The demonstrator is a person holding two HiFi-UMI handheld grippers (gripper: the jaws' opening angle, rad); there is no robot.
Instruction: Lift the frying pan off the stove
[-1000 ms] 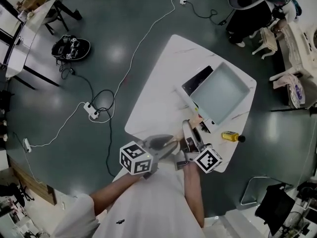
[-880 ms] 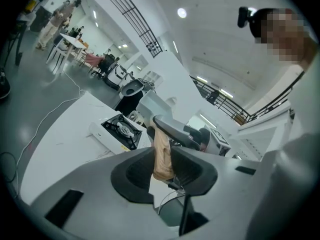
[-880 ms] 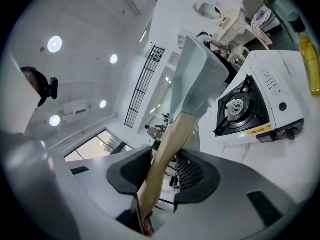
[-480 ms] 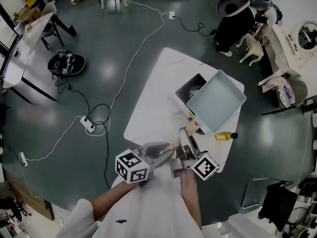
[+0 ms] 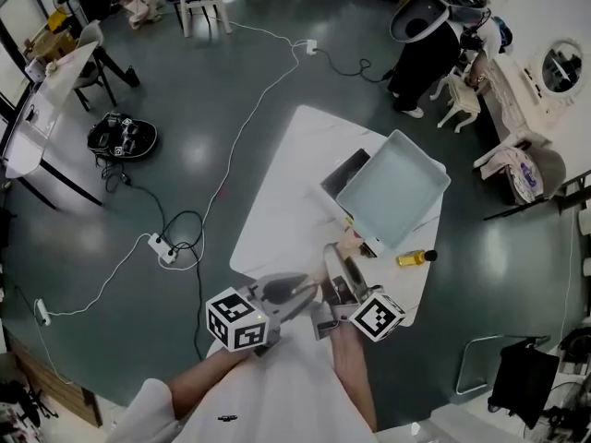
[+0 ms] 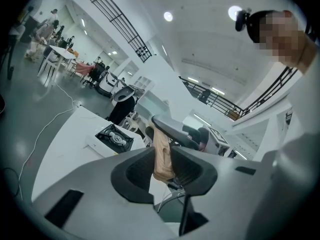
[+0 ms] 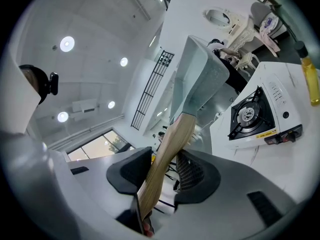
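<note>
Two-handed grip here, left gripper (image 6: 165,170) clamped on the wooden handle (image 6: 161,144), right gripper (image 7: 165,171) squeezing it too, frying pan (image 7: 200,84) tilted, hanging clear above the stove (image 7: 250,115), white table (image 5: 277,210) beneath.

Frying pan (image 5: 392,197) matt coated metal, handle (image 7: 167,154) smooth wood; table (image 5: 286,192) & floor (image 5: 74,220) glossy.

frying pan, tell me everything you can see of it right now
The frying pan is square and deep-walled, matte pale grey-blue, empty inside, with a light wooden handle. It hangs in the air, clear of the stove, whose burner is bare, above the white table. Only its handle is touched: the left gripper and the right gripper both clamp it.
</note>
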